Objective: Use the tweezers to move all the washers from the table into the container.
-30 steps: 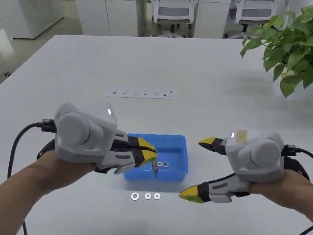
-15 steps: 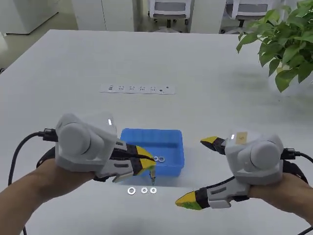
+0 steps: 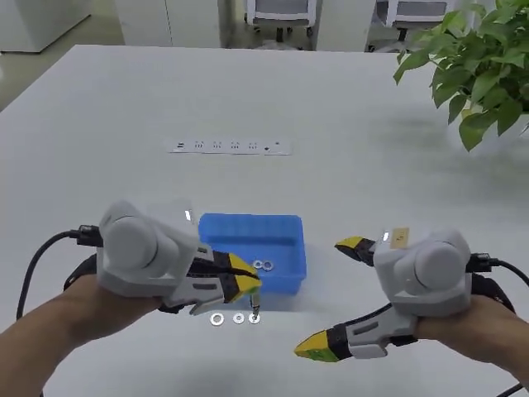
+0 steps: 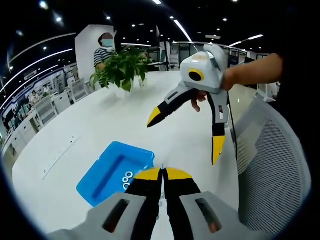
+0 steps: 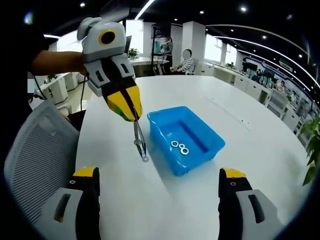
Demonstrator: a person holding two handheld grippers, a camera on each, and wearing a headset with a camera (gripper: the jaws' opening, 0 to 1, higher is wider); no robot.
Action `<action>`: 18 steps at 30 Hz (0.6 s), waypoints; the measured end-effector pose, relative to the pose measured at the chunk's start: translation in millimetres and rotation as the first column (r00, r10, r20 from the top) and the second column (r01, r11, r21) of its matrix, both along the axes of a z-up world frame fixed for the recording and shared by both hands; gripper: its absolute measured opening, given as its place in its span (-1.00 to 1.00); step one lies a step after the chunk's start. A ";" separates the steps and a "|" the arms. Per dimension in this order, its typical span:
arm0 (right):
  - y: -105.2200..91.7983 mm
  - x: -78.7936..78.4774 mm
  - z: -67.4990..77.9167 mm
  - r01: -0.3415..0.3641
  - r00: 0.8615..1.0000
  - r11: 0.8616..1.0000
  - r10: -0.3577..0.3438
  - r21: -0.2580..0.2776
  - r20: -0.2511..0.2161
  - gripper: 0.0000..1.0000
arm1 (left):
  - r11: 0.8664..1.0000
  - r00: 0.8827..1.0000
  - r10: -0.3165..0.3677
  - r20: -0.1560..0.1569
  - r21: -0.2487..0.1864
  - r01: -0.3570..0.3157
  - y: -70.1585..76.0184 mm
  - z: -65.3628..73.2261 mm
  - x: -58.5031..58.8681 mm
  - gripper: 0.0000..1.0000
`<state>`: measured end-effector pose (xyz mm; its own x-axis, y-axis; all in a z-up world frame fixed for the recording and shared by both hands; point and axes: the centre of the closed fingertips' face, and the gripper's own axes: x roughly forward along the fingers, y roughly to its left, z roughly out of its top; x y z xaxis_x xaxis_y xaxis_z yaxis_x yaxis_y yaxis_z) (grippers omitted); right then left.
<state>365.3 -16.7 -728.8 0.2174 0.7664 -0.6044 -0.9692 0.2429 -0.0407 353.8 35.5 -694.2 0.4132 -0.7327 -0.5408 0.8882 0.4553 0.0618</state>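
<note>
Found container (image 3: pixel 248 219) on table (image 3: pixel 347 141), two washers (image 3: pixel 264 265) inside. Recorded three washers (image 3: pixel 238 318) in a row just before it, tip of tweezers (image 5: pixel 139 141) at the rightmost. Noted strip (image 3: pixel 231 146) behind, plant (image 3: pixel 475 66) far right.

Left gripper (image 3: pixel 246 285), fingers closed on tweezers (image 3: pixel 254 308), tips down at a row of three washers (image 3: pixel 238 318) near the tabletop's (image 3: pixel 124 99) near edge, blue container (image 3: pixel 248 231) just behind with two washers (image 3: pixel 264 265) inside, right gripper (image 3: pixel 329 298) beside it, fingers spread wide

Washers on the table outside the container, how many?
3 washers in a row before the container: left, middle, right by the tweezers' tip. The left tool may hide more.
</note>
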 end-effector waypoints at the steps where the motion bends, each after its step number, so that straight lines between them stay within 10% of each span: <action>1: 0.1 -0.3 0.0 -0.002 1.000 1.000 0.002 -0.001 0.000 1.00 | 1.000 1.000 0.000 -0.001 0.000 0.000 -0.1 -0.7 0.0 -0.89; 18: 7.1 -8.5 -4.8 -0.054 0.999 0.999 0.054 0.000 -0.007 0.92 | 0.999 0.999 -0.049 -0.007 0.021 0.049 -1.1 -7.8 -5.6 -0.89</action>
